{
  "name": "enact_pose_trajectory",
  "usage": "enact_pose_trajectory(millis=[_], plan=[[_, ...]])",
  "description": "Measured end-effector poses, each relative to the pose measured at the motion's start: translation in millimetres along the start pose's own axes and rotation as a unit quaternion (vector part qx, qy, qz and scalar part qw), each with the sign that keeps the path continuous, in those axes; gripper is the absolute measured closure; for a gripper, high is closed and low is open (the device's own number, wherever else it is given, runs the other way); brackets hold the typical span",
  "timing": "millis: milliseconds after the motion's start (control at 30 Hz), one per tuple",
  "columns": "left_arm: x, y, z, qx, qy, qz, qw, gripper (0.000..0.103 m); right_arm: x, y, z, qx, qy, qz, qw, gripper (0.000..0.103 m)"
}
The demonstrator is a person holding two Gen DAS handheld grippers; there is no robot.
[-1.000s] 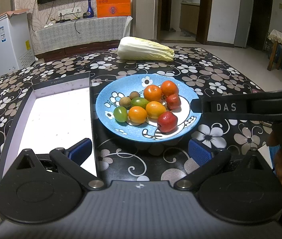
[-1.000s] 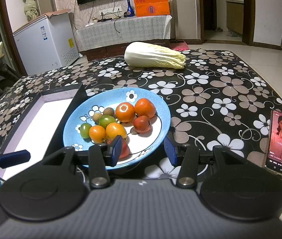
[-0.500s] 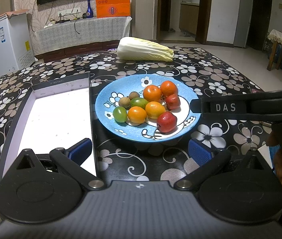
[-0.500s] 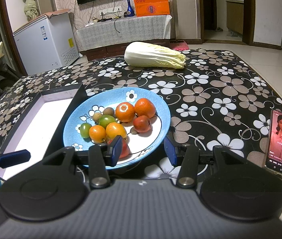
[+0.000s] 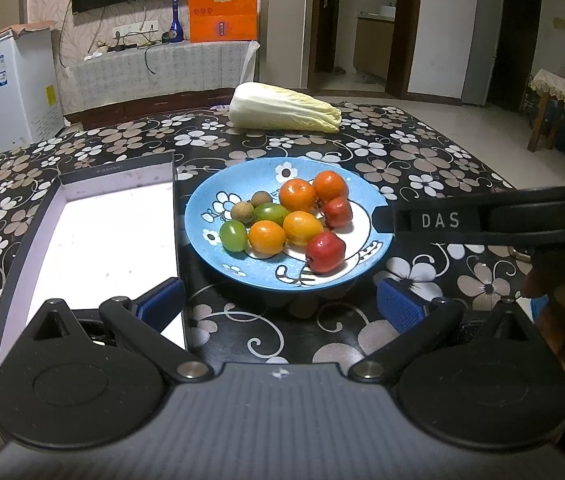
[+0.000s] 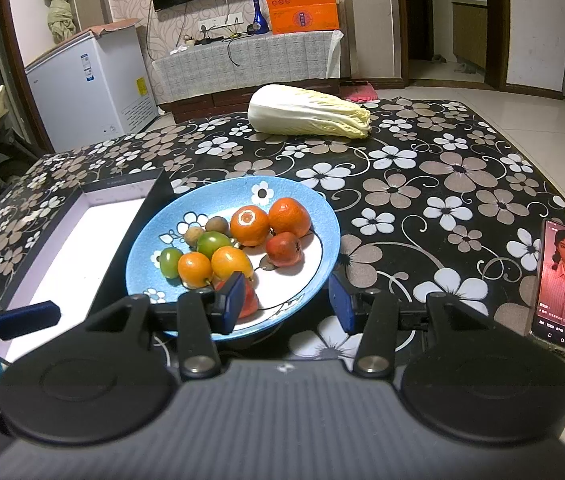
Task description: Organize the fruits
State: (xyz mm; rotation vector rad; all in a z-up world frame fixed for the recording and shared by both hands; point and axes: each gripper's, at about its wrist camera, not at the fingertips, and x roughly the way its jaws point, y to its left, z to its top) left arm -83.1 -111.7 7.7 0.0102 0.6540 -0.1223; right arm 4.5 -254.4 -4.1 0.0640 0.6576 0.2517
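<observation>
"DAS" is read in white raised letters on the black arm of the right gripper (image 5: 478, 220), seen crossing the left wrist view just beside the blue plate (image 5: 210, 216); other print, on the orange carton (image 6: 302, 8) and the freezer (image 6: 86, 92) stickers, is too small to be read. Left gripper (image 5: 280, 300) is held with jaws wide apart, blue ribbed pads (image 5: 400, 306) empty, short of the plate's near rim. Right gripper (image 6: 288, 300) is likewise spread and nothing is gripped; its left pad overlaps the near red fruit (image 5: 324, 252), though contact can't be confirmed from this angle. Fruits are piled on the glossy, flower-painted plate: two mandarins (image 6: 268, 220), two smooth orange-yellow fruits (image 5: 284, 232), two green ones (image 5: 250, 224), two small brown rough-skinned ones (image 6: 206, 230), a second red fruit (image 6: 284, 248). A shallow dark-walled box with white matte floor (image 5: 94, 248) is set touching the plate's left side. The table is covered by a shiny black oilcloth with white and tan flowers (image 6: 422, 184). A napa cabbage (image 6: 308, 112) lies at the far edge, a lit phone (image 6: 564, 284) at the right. Behind: tiled floor, wall TV, blue bottle (image 6: 257, 10).
</observation>
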Motion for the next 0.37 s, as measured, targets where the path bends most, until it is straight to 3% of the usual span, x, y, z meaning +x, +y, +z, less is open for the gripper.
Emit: enact_pose_trajectory(millis=[367], plan=[[-1.0,-3.0,-0.7,0.009,-0.001,0.001,1.0,0.0,-0.1,0.0,0.2,0.0,0.0,0.0,1.0,0.054]])
